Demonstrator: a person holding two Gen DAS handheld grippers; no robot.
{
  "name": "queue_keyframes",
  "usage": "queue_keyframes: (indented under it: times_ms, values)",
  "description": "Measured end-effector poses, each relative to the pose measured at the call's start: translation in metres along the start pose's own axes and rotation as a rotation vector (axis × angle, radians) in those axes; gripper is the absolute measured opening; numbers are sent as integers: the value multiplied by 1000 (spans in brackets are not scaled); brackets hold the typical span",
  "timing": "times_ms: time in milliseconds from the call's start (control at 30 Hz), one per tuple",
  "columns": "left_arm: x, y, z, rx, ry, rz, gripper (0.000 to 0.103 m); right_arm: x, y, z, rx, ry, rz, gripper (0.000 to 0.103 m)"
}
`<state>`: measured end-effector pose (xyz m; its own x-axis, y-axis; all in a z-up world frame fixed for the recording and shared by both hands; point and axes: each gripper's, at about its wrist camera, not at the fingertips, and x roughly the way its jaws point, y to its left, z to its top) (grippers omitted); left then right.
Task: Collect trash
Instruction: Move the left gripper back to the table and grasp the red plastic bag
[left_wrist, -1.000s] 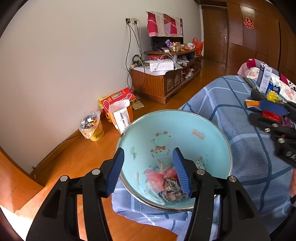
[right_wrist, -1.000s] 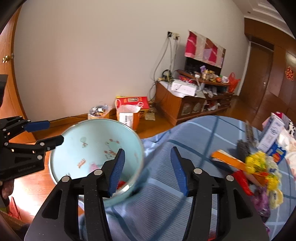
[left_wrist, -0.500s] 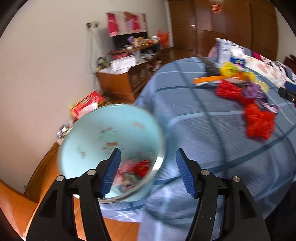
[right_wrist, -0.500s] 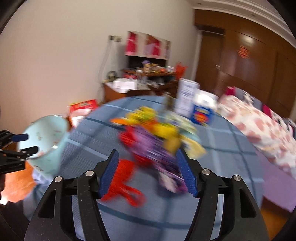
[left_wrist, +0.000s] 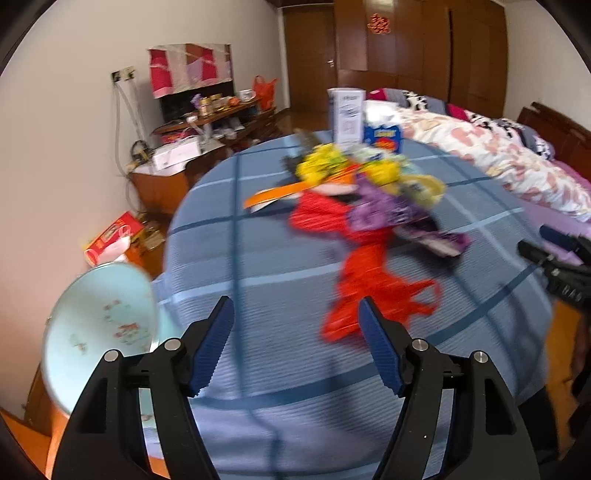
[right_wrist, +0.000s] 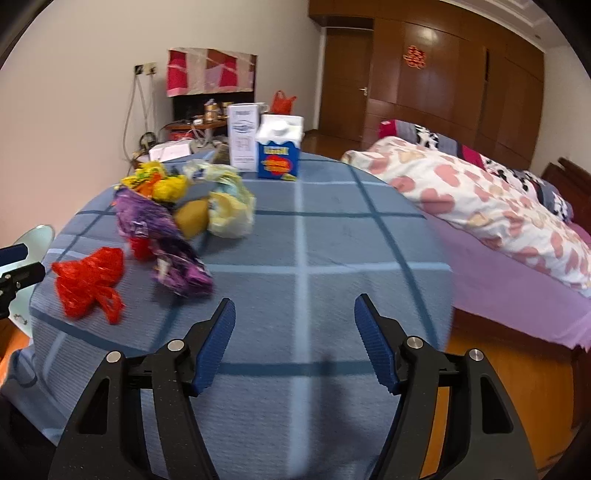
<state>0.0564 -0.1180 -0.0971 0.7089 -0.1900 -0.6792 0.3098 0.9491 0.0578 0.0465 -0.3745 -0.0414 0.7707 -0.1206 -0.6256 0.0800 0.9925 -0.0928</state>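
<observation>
My left gripper (left_wrist: 295, 343) has its blue pads well apart, nothing between them, only the blue checked tablecloth (left_wrist: 258, 266) under the gap; the jaws have just been opening. My right gripper (right_wrist: 295, 343) is the same: pads spread, empty, over bare cloth, jaws also just been opening.

From the left wrist view, the red mesh bag (left_wrist: 373, 288) lies just beyond my right pad, blurred. Further off sits the trash pile: a purple wrapper (left_wrist: 391, 214) touching the red bag, yellow crumpled wrappers (left_wrist: 325, 166) and an orange strip (left_wrist: 280, 192) on the far left of the pile. The pale blue enamel basin (left_wrist: 99, 332) is at the near left edge of the table, tilted toward me; I cannot tell what is inside it. The right gripper shows at the right edge (left_wrist: 561, 258).

From the right wrist view, the trash is left of my fingers: red mesh bag (right_wrist: 88, 280) nearest, purple wrapper (right_wrist: 162, 243) beside it, a pale yellow plastic bag (right_wrist: 232, 210) and yellow wrappers (right_wrist: 162, 184) further back. A white box (right_wrist: 242, 136) and a blue carton (right_wrist: 279, 147) stand upright at the far edge of the table, touching or nearly so. A bed with a heart-print quilt (right_wrist: 480, 199) is on the right. The left gripper pokes in at the left edge (right_wrist: 14, 269), with a sliver of the basin (right_wrist: 37, 236) behind it.
</observation>
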Motion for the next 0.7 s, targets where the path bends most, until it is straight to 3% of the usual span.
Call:
queue_keyframes:
  times_ms: [133, 267, 333, 367, 433, 467, 567, 700]
  values:
    - [0, -27, 3, 39, -16, -34, 75, -1, -12, -10, 32, 0, -5, 69]
    - [17, -37, 0, 65, 16, -18, 74, 1, -10, -12, 42, -3, 9, 69]
    - [28, -35, -2, 61, 50, -35, 62, 2, -8, -13, 39, -7, 16, 70]
    - [33, -35, -3, 65, 67, -45, 46, 2, -7, -14, 37, -8, 20, 70]
    - [40, -32, -5, 56, 93, -80, 35, 3, -5, -15, 35, -5, 26, 70]
    - [41, -32, -6, 59, 97, -92, 23, 4, -3, -15, 33, -4, 29, 70]
    - [40, -29, -7, 63, 96, -114, 13, 7, 0, -15, 34, 0, 38, 70]
    - [27, -20, -7, 69, 76, -125, 11, 7, 7, -9, 33, -8, 58, 70]
